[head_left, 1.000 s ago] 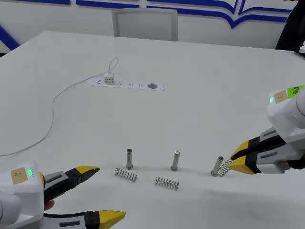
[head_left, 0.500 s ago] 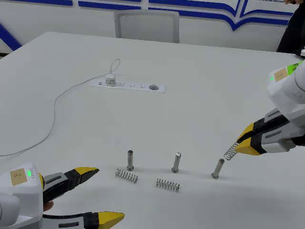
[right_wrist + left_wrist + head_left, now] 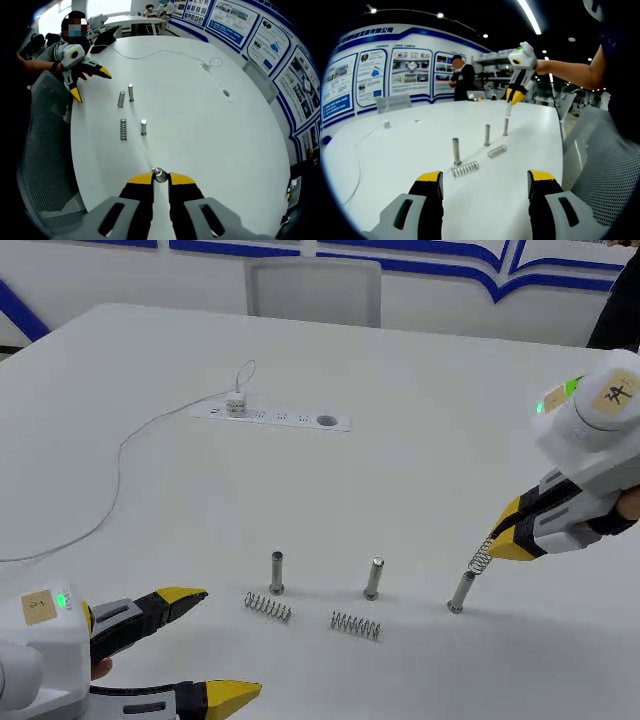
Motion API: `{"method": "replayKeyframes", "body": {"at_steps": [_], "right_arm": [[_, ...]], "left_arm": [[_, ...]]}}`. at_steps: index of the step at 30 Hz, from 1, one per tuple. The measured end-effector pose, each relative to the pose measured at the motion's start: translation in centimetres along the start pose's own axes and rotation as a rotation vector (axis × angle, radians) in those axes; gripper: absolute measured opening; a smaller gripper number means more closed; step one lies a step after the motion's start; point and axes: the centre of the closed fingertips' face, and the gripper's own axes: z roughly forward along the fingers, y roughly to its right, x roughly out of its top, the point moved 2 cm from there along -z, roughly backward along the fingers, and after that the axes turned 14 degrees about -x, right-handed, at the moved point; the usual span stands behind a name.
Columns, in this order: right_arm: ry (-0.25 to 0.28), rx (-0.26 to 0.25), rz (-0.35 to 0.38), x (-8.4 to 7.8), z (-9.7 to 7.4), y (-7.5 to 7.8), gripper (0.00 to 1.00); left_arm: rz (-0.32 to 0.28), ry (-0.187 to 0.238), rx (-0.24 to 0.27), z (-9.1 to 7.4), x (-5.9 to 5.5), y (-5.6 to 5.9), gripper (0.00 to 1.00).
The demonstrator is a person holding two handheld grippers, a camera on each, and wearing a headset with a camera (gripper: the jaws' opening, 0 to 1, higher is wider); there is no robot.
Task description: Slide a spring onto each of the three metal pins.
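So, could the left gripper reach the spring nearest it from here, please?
Probably yes: the left gripper is open, with only bare table between it and that spring; the pin stands behind the spring, out of the way.

The left gripper (image 3: 213, 645) sits low over the near edge of the tabletop (image 3: 420, 440), toward its left side. Its yellow-tipped jaws are spread wide and point right. The right gripper (image 3: 498, 543) hangs above the near right part, angled down and leftward. Its jaws are pinched on a spring (image 3: 480, 558) that dangles from the tips. A bare forearm (image 3: 572, 70) extends behind it.
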Motion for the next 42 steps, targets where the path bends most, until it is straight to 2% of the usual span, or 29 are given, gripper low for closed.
{"method": "replayKeyframes", "body": {"at_steps": [21, 42], "right_arm": [[-0.048, 0.027, -0.018, -0.3, 1.5, -0.7, 0.12], [-0.09, 0.041, -0.005, -1.4, 4.1, -1.6, 0.12]], "left_arm": [[0.004, 0.007, 0.004, 0.0, 0.3, -0.1, 0.71], [0.017, 0.009, 0.001, 0.1, 0.8, -0.1, 0.71]]}}
